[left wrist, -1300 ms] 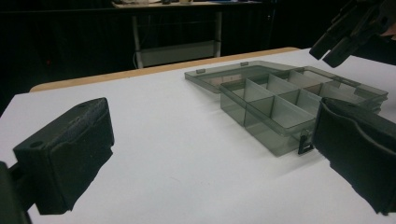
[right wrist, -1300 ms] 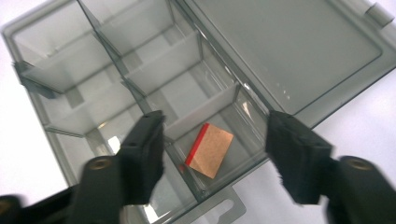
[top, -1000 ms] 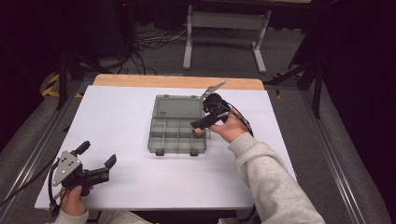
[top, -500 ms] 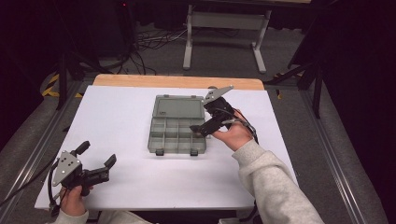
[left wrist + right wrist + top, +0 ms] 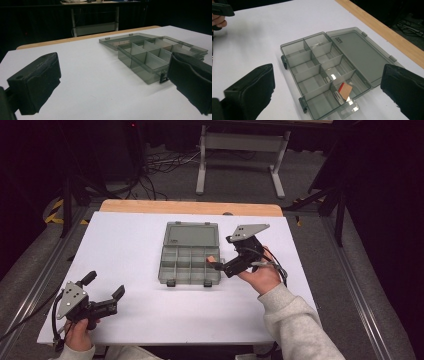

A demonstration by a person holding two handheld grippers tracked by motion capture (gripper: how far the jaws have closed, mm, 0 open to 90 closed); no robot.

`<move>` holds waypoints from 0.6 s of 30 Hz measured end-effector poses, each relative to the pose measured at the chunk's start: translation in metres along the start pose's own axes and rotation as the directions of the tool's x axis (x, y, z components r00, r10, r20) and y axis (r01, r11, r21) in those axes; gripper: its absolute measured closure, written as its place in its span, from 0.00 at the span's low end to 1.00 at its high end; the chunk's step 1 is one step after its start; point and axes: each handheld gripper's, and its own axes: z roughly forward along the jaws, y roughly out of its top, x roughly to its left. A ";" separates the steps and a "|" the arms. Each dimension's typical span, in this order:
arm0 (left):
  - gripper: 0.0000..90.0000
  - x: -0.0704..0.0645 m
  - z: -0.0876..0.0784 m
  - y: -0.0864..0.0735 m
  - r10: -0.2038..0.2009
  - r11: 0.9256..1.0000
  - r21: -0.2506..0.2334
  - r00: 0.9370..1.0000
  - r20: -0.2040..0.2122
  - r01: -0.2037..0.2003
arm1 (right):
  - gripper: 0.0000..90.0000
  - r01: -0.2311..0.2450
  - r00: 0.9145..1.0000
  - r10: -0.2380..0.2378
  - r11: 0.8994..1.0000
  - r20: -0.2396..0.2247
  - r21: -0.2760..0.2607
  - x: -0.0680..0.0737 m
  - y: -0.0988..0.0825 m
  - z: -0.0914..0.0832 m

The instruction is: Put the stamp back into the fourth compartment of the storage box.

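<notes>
**Open compartment box on the worktop, both claws released**

A grey, half-transparent plastic organizer box (image 5: 190, 265) is lying near the middle of the white worktop (image 5: 135, 245), a little toward its far edge. Its flat lid (image 5: 191, 234) is lying folded back toward the far wooden edge (image 5: 190, 207). Thin straight walls are dividing the box into rectangular compartments, and two dark latches (image 5: 302, 104) are sitting on its near side.

The right claw (image 5: 216, 263) is hovering beside the right side of the box, held in a hand (image 5: 260, 277), with its jaws standing wide apart and grasping nothing. The left claw (image 5: 104, 291) is resting near the near left corner of the worktop, well apart from the box, also released and empty.

The right gripper view is looking down into the box and is showing a small tan card-like piece with a red edge (image 5: 344, 90), leaning tilted in one compartment next to the lid. The left gripper view is showing the box (image 5: 152, 56) low from the side, with matte black jaw pads.
</notes>
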 end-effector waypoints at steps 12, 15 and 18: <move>0.00 0.000 0.000 0.000 0.000 1.000 -0.001 1.000 -0.001 0.000 | 0.00 0.008 0.999 -0.003 0.989 0.034 -0.147 0.013 -0.033 -0.033; 0.00 -0.001 0.000 0.000 0.001 1.000 -0.001 1.000 0.000 -0.001 | 0.00 -0.005 0.999 0.013 0.983 0.043 -0.183 0.017 -0.050 -0.041; 0.00 -0.001 0.000 0.000 0.001 1.000 -0.002 1.000 -0.001 -0.001 | 0.00 -0.006 0.998 0.017 0.981 0.053 -0.193 0.021 -0.067 -0.045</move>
